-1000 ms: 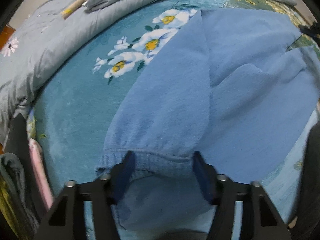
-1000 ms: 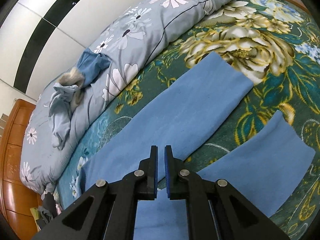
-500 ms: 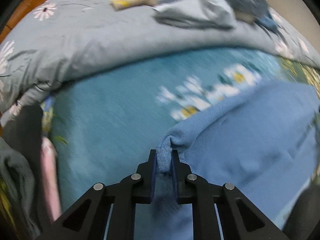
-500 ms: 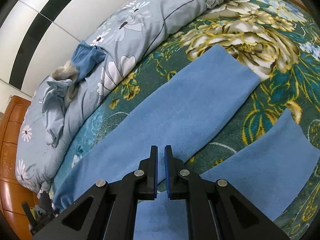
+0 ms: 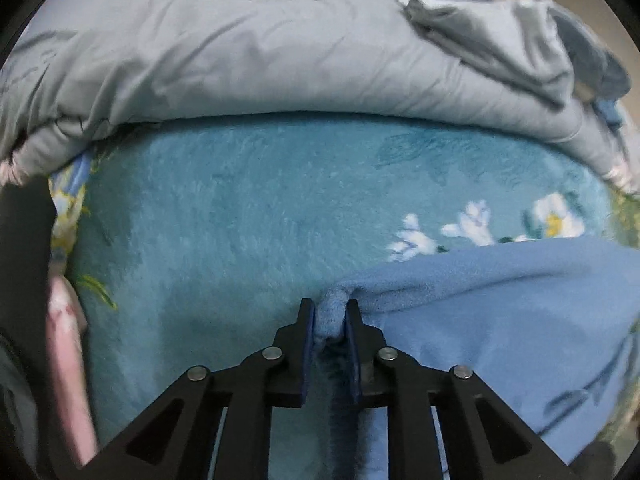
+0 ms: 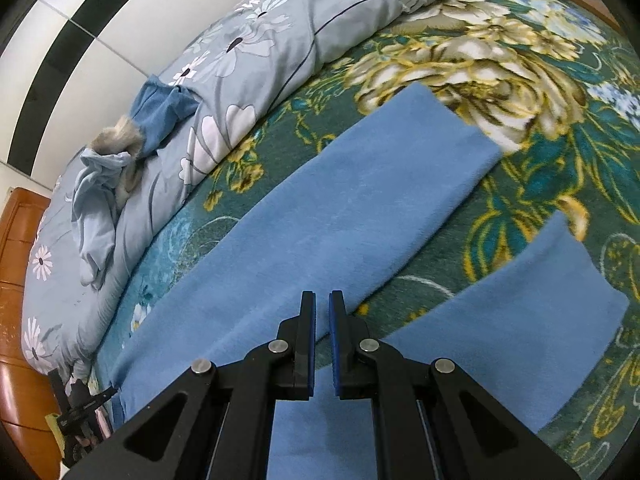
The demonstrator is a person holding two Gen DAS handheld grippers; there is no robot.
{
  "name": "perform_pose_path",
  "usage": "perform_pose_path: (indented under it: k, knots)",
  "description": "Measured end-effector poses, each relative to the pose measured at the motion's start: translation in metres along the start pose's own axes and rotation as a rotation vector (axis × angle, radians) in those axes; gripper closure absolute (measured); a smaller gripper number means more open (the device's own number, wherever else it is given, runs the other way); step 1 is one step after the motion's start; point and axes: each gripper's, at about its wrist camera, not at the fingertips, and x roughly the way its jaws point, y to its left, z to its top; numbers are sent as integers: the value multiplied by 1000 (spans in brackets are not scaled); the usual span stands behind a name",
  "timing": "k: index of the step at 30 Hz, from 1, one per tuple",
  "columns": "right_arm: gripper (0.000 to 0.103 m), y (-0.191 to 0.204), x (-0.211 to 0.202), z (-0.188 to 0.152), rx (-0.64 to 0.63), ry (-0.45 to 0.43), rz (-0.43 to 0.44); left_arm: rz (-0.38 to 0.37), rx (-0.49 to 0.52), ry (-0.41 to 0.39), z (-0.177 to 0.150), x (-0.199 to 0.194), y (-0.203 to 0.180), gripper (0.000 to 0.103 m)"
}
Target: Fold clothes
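Note:
Blue fleece trousers point(image 6: 340, 208) lie spread on the floral blanket point(image 6: 520, 80), both legs pointing away to the right. My left gripper point(image 5: 328, 320) pinches a bunched corner of the waistband point(image 5: 331, 312). Its jaws are opening slightly, but the pads still press on the cloth. The rest of the trousers point(image 5: 500, 320) trail off to the right of it. My right gripper point(image 6: 322, 320) is shut and hovers low over the crotch area, where the two legs part. I see nothing between its pads.
A grey flowered duvet point(image 5: 240, 60) is heaped along the far side of the bed, with a pile of other clothes point(image 5: 500, 32) on top. The duvet point(image 6: 280, 40) and pile point(image 6: 100, 184) also show in the right view, beside a wooden headboard point(image 6: 20, 280).
The left gripper shut on the waistband corner, rolled, and dragged it left across the teal blanket, pulling the trousers out straighter. The right gripper has stayed put.

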Motion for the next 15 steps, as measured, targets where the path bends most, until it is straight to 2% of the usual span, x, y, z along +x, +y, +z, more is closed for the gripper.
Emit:
perform_pose_path:
  k: [2, 5, 7, 13, 15]
  knots:
    - [97, -5, -8, -2, 10, -6, 3, -4, -10, -16, -8, -13, 2, 64]
    - [97, -16, -27, -6, 25, -28, 4, -32, -59, -36, -24, -33, 9, 46]
    - [97, -29, -42, -11, 51, -47, 0, -64, -148, -40, -44, -43, 18, 39]
    - [97, -86, -88, -31, 166, -105, -24, -154, -425, -33, -109, -65, 43, 37]
    - [97, -104, -98, -38, 200, -112, -34, -160, -460, -8, -128, -66, 43, 37]
